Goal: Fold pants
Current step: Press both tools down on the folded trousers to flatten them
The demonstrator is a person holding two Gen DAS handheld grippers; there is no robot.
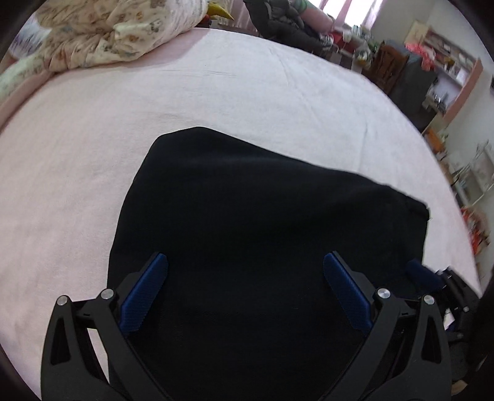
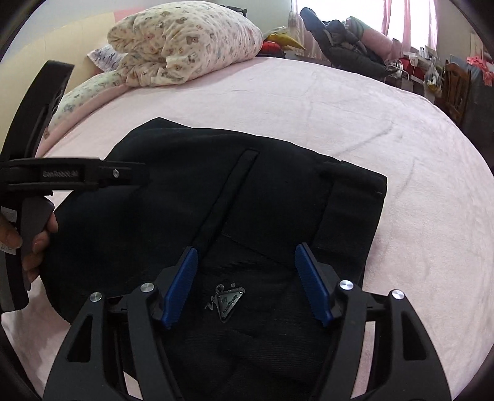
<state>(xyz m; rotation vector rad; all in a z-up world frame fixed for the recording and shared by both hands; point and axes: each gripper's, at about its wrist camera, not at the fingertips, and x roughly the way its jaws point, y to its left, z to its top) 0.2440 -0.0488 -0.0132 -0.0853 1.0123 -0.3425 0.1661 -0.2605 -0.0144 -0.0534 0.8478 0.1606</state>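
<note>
Black pants (image 2: pixel 216 216) are found folded on the bed (image 2: pixel 370 123), frame centre. Both hand-held grippers (image 1: pixel 245 290) (image 2: pixel 244 283) are held apart, empty. Fabric is judged soft, limp; edges should be gripped.

Pink bed (image 2: pixel 308 101) fills the room, patterned quilt (image 2: pixel 185 40) at its far-left corner, bright window (image 2: pixel 398 18), shelves (image 1: pixel 447 61) along the wall.

Pants (image 1: pixel 262 231) near edge cut by frame bottom
</note>
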